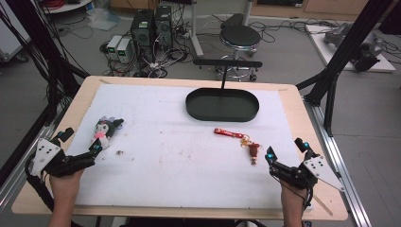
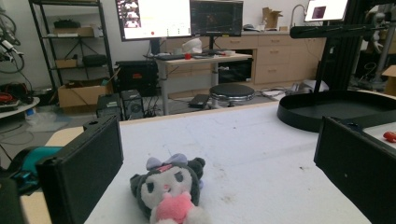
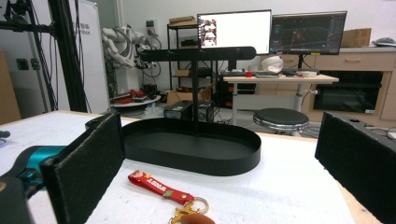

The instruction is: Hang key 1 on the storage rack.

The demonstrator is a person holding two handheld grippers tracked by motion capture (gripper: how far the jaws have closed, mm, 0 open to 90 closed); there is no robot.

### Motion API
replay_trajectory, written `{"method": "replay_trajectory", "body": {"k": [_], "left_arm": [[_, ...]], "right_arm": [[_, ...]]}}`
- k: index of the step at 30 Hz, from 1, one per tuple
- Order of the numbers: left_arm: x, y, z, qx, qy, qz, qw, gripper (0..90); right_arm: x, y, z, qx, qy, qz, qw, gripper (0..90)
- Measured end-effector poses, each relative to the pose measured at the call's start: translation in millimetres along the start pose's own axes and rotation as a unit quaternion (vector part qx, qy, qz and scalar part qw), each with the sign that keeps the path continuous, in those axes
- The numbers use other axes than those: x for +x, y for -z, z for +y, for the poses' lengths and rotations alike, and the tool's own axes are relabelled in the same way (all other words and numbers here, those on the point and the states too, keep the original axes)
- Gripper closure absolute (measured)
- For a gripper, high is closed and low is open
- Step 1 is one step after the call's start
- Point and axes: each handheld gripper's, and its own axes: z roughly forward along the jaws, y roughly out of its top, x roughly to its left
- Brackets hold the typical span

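Resting near the mat's left edge, the plush toy looks soft and light; the left gripper, jaws apart, should squeeze its body. Rightward, the keychain lies before the open right gripper.

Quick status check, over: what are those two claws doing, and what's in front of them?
Left gripper open, at plush toy. Right gripper open, beside red keychain. Neither thing held. Black tray beyond, nothing in the way.
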Motion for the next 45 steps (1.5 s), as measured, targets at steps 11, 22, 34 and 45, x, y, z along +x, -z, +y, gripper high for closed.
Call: {"method": "replay_trajectory", "body": {"k": [11, 22, 34, 45], "left_arm": [[1.8, 1.9, -0.4, 0.000, 0.001, 0.003, 1.0000, 1.7], [2.3, -1.3, -1.2, 0.001, 0.006, 0.000, 1.0000, 1.7], [1.3, -0.6, -0.2, 0.003, 0.002, -0.002, 1.0000, 1.7], [0.9, -1.9, -0.8, 0.005, 0.001, -0.002, 1.0000, 1.7]], "right_arm": [[2.1, -7.4, -1.5, 0.030, -0.014, 0.009, 0.9994, 0.7], [0.4, -16.9, 0.2, 0.098, -0.024, 0.005, 0.9949, 0.7], [6.9, -45.6, -17.2, 0.213, -0.008, -0.007, 0.9769, 5.1], [11.2, -62.2, -35.3, 0.289, -0.007, -0.011, 0.9572, 5.3]]}}
